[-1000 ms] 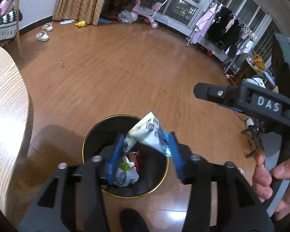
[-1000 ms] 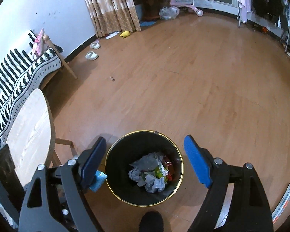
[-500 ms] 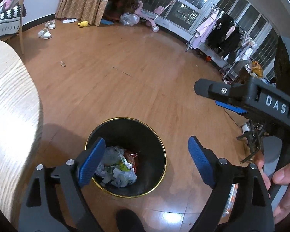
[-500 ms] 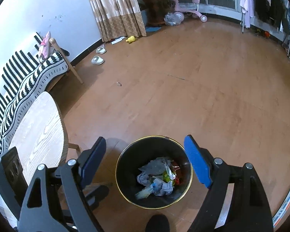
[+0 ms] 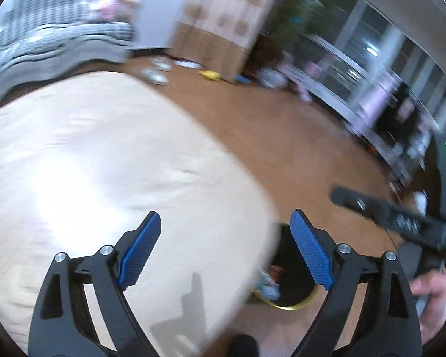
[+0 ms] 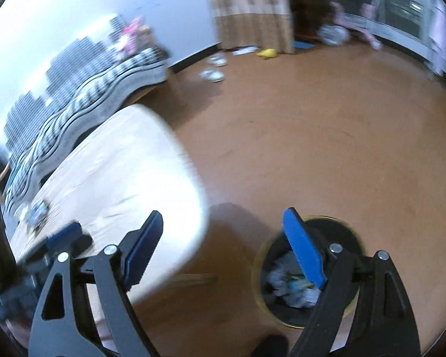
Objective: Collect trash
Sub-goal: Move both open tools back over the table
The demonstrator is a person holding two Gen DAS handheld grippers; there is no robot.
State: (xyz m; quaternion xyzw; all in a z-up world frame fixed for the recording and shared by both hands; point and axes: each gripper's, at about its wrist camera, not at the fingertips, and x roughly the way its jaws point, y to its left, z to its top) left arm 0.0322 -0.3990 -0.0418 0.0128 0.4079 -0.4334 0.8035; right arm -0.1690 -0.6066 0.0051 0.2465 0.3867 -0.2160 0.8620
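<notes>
Left tongs (image 5: 224,248): jaws stand wide apart w/ nothing between the blue pads; they have just been opening. They hang over the near-right edge of a pale wood bench (image 5: 89,163), which fills most of the left-wrist view, blurred.

Right tongs (image 6: 223,248): jaws also wide apart, nothing gripped. Their left pad sits over the bench's rounded right end (image 6: 128,184); their right pad overlaps the bin in view.

The bin (image 6: 342,232) is black w/ a gold rim and stands on the brown wood floor (image 6: 327,136), just beside the bench's right edge. Crumpled trash (image 6: 285,285) lies inside it: grey-white wrappers plus bits of colour, too blurred to tell apart. In the left-wrist view the bin (image 5: 294,291) shows partly, behind the bench edge and the right pad.

At far right of the left-wrist view a hand (image 5: 434,300) holds the other tool's black body.

Farther out: a black-and-white striped sofa (image 6: 83,89) past the bench's far edge, a beige curtain (image 6: 252,6), slippers (image 6: 214,68) on the floor, windows at far right.
</notes>
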